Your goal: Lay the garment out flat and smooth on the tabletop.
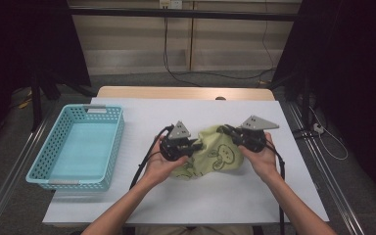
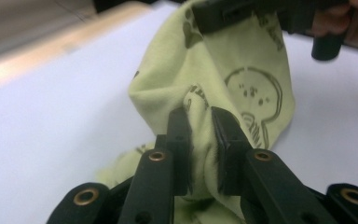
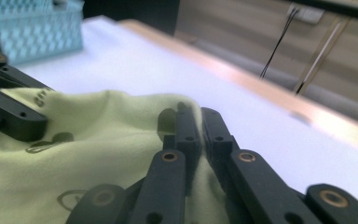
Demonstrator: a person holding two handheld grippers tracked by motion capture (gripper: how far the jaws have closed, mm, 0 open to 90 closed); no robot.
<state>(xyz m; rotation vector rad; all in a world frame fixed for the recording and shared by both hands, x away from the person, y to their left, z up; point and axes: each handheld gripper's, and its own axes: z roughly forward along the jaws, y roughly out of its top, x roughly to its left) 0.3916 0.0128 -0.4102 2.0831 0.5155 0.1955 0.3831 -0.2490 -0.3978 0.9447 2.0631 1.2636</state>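
A soft, pale yellow-green cloth printed with dark cartoon outlines (image 1: 213,152) lies bunched on the white tabletop (image 1: 176,196), spanning the gap between the two tools. The left gripper (image 2: 200,122) has its jaws clenched on a raised fold of the fabric, which stands pinched between the pads and spills out above and below them. The right gripper (image 3: 196,122) likewise has its jaws clamped on an edge of the cloth, a thin ridge of fabric caught between the tips. The material appears light and limp: it drapes, creases and sags away from each pair of jaws, so it will probably offer no stiffness and hang wherever unsupported. It is not fragile, though a thin single layer could slide out of a shallow pinch. The best holds seem to be corners or hems, seated deep between the pads. A light blue perforated plastic basket (image 1: 54,161) stands well apart, beyond the left gripper.
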